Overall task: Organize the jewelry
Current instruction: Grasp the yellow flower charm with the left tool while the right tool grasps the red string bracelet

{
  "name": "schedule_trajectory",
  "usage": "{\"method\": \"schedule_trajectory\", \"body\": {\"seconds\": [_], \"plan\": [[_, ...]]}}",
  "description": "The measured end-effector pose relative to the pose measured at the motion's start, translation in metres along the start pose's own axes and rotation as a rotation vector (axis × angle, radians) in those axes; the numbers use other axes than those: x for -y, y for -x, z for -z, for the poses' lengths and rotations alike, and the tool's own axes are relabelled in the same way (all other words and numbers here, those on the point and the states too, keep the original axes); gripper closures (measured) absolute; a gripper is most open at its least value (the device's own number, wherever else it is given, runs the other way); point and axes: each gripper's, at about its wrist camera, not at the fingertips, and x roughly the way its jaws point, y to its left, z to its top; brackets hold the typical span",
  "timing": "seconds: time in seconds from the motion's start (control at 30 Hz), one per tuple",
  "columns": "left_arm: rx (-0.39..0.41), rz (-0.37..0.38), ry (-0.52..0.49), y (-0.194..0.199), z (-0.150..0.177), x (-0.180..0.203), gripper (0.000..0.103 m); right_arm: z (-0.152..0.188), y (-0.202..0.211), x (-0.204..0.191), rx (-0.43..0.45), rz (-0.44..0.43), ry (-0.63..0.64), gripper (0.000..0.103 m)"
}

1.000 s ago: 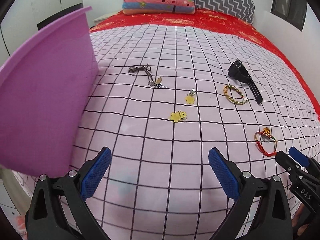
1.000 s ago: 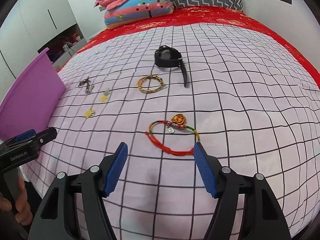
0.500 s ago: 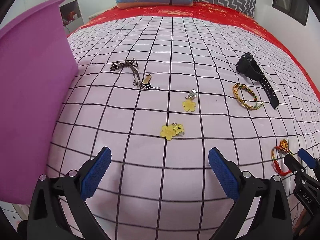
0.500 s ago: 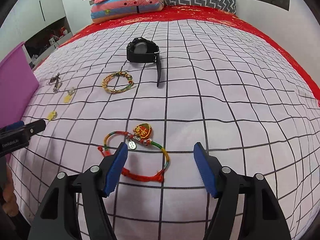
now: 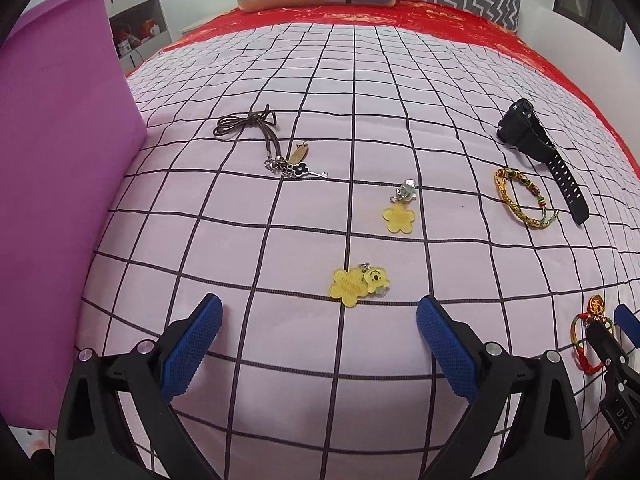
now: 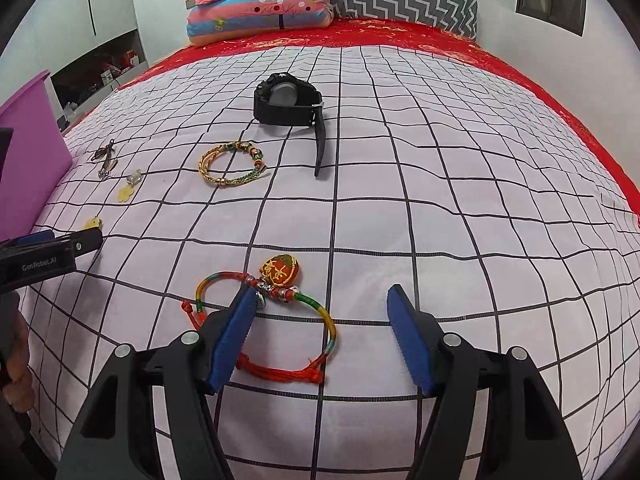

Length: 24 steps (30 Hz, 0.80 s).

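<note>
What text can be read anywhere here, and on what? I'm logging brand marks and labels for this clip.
"GenRobot_AI": on the left tool's body, right wrist view.
"DAS": partial, cut off, on the right tool's body, left wrist view.
Yellow flower tag: embossed lettering, too faint to read.
Red charm on the red bracelet: gold embroidered characters, not legible.
Watch: no readable markings.

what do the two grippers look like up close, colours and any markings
Both are black plastic frames with silver rivets and blue, finely ribbed pads. The left gripper carries white "GenRobot.AI" lettering on its side; the right gripper shows "DAS". No cables or sleeves visible.
</note>
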Motion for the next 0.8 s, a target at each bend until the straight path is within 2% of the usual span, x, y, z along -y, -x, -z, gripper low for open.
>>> {"method": "schedule_trajectory", "body": {"seconds": [0.17,0.27,0.33,0.53,0.6,0.63,0.67,0.8], "plan": [[0.008,0.026,0.007,-0.005,-0.002,0.001,0.008,0.001,-0.002,-0.002,0.005,0.0,0.016,0.038],[0.023,0.031,-0.006,-0.006,-0.004,0.006,0.016,0.0,-0.004,-0.005,0.009,0.002,0.033,0.04],[0.027,0.032,-0.012,-0.005,-0.004,0.009,0.022,0.0,-0.003,-0.007,0.014,-0.002,0.042,0.046],[0.03,0.068,-0.018,0.0,-0.002,0.019,0.052,0.0,-0.003,-0.015,0.017,-0.01,0.081,0.068],[0.024,0.09,-0.025,0.002,-0.002,0.022,0.071,0.0,-0.003,-0.019,0.016,-0.011,0.096,0.08],[0.02,0.1,-0.026,0.002,-0.002,0.023,0.078,0.0,-0.003,-0.021,0.013,-0.013,0.105,0.085],[0.015,0.108,-0.025,0.003,-0.001,0.022,0.088,0.0,-0.003,-0.022,0.009,-0.016,0.11,0.097],[0.007,0.121,-0.014,0.004,-0.001,0.02,0.088,-0.001,-0.002,-0.02,0.003,-0.025,0.104,0.097]]}}
